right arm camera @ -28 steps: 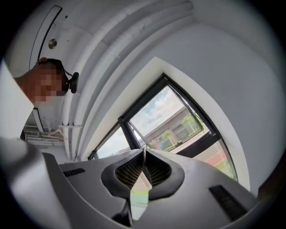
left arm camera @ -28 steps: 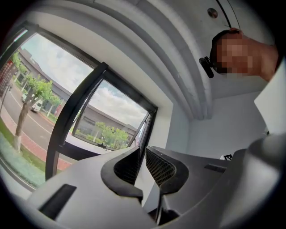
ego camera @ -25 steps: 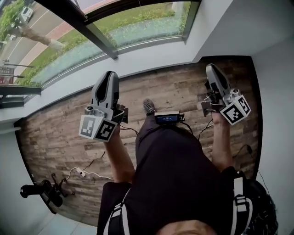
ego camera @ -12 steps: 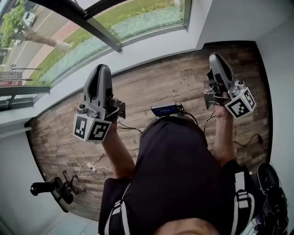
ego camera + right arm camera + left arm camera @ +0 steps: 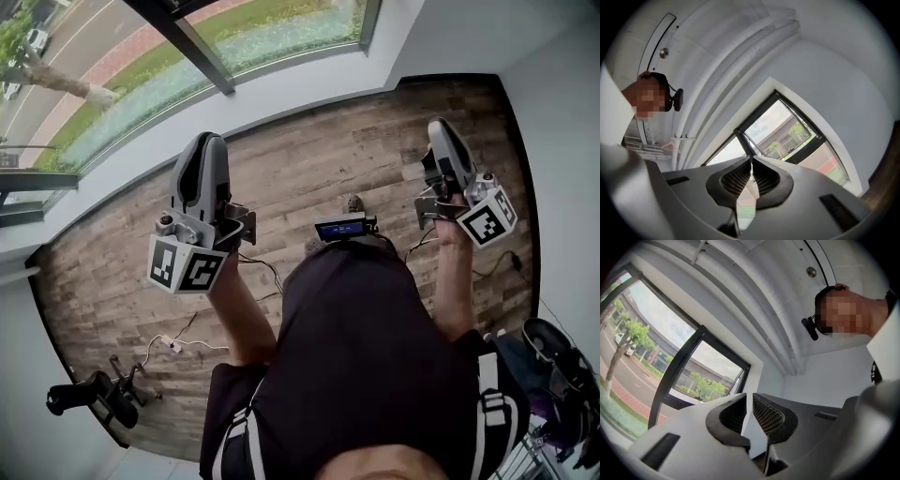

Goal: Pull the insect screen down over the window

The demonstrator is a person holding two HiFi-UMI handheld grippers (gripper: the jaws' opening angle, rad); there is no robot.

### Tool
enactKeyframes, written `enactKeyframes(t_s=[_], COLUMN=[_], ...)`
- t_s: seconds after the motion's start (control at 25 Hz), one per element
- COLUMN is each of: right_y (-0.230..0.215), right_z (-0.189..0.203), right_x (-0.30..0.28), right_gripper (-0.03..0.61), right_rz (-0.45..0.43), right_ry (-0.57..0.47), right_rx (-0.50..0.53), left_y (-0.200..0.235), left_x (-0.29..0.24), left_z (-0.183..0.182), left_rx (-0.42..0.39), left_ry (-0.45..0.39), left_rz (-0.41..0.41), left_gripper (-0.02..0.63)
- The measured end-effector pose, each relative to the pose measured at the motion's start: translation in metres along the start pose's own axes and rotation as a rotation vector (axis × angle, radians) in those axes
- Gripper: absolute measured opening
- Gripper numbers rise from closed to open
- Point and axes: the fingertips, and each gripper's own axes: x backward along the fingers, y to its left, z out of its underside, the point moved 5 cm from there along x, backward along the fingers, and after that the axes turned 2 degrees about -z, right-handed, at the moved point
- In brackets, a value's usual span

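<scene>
Your left gripper (image 5: 749,398) has its jaws a tiny crack apart, and nothing sits between them (only white wall shows through the gap). Your right gripper (image 5: 751,159) has its jaw tips pressed together, and it holds nothing too.

You hold both grippers up in front of you with the tips pointing up. The left one is over the left half of the wooden floor (image 5: 328,159). The right one is near the floor's right edge. They are well apart, with your body between them. A small display (image 5: 339,227) sits at your waist, between your two arms.

The window (image 5: 122,89) runs along the far edge of the floor, past a white ledge (image 5: 281,98). A dark frame bar (image 5: 192,47) cuts across the glass. Both grippers are apart from the window. I cannot pick out the insect screen in any view.

Thin cables (image 5: 183,339) lie on the floor near its left edge. A black stand (image 5: 89,398) sits by the near left corner.
</scene>
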Motion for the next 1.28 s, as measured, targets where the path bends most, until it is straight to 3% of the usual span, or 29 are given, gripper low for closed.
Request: enactKeyframes(t_s=[0.24,0.44,0.88,1.04,1.28], right_y=[0.061,0.071,0.089,0.076,0.047], right_z=[0.015,0.027,0.024,0.005,-0.014], right_x=[0.034,0.043,0.024,0.05,0.087], right_gripper=[0.02,0.012,0.009,0.009,0.009], right_rz=[0.068,0.092,-0.076,-0.068,-0.043], right_ry=[0.052,0.089,0.093,0.079,0.032], right_rx=[0.06,0.07,0.1,0.117,0.057], left_y=[-0.003,0.004,-0.016,-0.051,-0.091], left_x=[0.052,0.069,0.085,0.063,0.042], left_z=[0.003,0.021,-0.012,-0.002,0.009], left_rx=[0.105,0.172,0.069,0.057,0.023], left_ry=[-0.045,-0.047,-0.14,-0.101,-0.053], left_rz=[0.046,0.037,-0.006,0.04,0.074], left_gripper=[0.034,0.034,0.032,0.032,0.033])
